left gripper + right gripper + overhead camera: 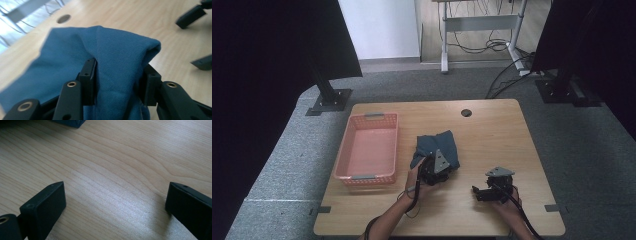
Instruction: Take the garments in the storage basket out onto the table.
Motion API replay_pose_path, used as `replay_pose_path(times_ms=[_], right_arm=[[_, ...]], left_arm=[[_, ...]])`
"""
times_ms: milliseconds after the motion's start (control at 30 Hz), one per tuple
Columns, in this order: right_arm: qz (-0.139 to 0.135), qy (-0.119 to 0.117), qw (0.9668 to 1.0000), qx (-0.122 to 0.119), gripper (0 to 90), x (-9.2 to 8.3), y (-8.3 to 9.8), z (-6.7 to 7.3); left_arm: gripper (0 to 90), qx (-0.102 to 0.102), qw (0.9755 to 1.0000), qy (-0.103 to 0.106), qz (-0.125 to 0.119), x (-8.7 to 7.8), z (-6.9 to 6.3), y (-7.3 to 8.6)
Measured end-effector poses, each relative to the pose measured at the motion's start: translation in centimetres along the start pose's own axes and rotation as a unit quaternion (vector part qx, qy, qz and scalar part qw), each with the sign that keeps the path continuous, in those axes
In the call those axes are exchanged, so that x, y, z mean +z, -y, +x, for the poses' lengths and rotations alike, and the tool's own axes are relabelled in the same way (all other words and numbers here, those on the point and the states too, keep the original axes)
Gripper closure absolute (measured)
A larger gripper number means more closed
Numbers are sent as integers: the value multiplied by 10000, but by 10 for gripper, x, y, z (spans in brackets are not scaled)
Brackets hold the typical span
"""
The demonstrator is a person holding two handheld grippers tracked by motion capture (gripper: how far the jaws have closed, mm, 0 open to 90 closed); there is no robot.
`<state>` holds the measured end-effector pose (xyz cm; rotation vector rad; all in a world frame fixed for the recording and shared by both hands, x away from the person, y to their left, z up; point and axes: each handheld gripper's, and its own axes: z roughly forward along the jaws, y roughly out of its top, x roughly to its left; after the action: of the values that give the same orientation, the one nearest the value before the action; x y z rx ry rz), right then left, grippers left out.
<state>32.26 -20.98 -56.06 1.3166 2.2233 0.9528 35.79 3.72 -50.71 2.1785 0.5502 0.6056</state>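
Observation:
A dark blue cloth (439,145) lies crumpled near the middle of the wooden table (492,130). My left gripper (430,162) sits low at its near edge. In the left gripper view a rounded, loose fold of the cloth (112,57) fills the gap of the left gripper (117,80); the jaws stand partly apart on either side and do not pinch it. My right gripper (477,192) rests to the right near the table's front, open, with bare wood in the wide gap of the right gripper (115,200). A corner of the cloth (70,122) shows far off.
A pink plastic basket (346,150) stands on the table's left side, nothing in it. A round cable hole (466,112) lies near the far edge. Black stands and a desk frame with cables are on the carpet beyond.

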Motion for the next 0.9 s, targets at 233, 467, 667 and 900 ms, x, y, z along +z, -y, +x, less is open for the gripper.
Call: replay_pose_path(times_ms=[233,467,667,900], right_arm=[[0,2,10000,-2,24,0,0,0],[-3,14,10000,6,24,0,0,0],[-4,18,10000,7,24,0,0,0],[-3,18,10000,7,24,0,1,0]], left_arm=[[491,-193,9995,230,-85,5,-1,9],[403,-403,9981,436,-149,7,2,11],[318,-393,9979,488,-150,9,1,11],[237,-420,9978,508,-118,8,0,14]])
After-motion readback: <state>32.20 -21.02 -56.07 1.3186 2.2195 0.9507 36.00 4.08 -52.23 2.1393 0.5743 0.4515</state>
